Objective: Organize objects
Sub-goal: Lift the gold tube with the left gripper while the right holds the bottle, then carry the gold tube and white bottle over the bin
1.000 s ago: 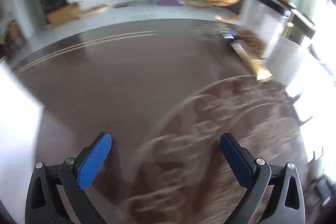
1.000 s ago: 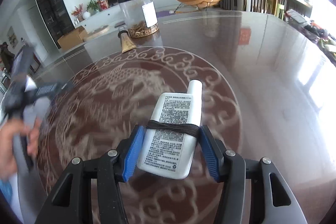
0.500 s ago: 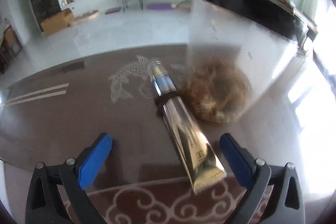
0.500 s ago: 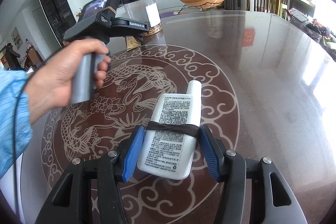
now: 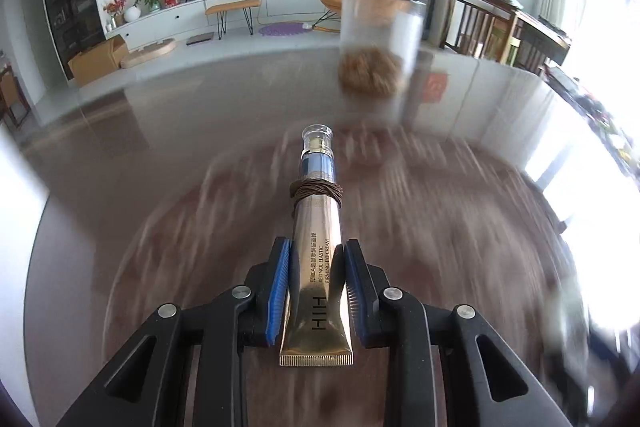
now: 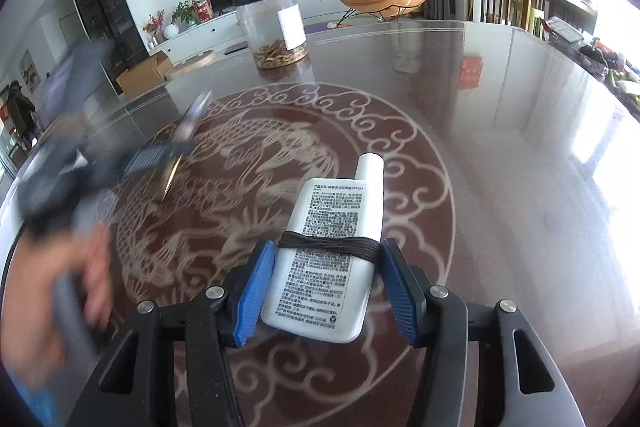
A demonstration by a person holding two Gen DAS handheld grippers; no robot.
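On the glossy dark table [image 6: 500, 155], patterned with pale dragon and cloud scrollwork, a clear plastic jar [image 6: 276, 27] with a black lid and a layer of brown dried bits at its bottom was seen standing near the far edge. Between the blue ribbed pads of the left gripper [image 5: 316, 259] a slim gold tube [image 5: 318, 267] was held clenched at its flat, crimped lower half; its clear cap and silvery neck pointed forward, and brown cord was wound around it below the neck. Whether the tube touched the table could not be told, the surface beneath being blurred. Between the fingers of the right gripper [image 6: 326, 263] a flat white bottle [image 6: 334, 247] was seen, covered in small black print, with a round white cap and a dark cord wrapped across its middle. That bottle was gripped at its sides by the blue pads, above the patterned tabletop. At the left of the right wrist view, the left hand [image 6: 60, 291] appeared only as a blur.
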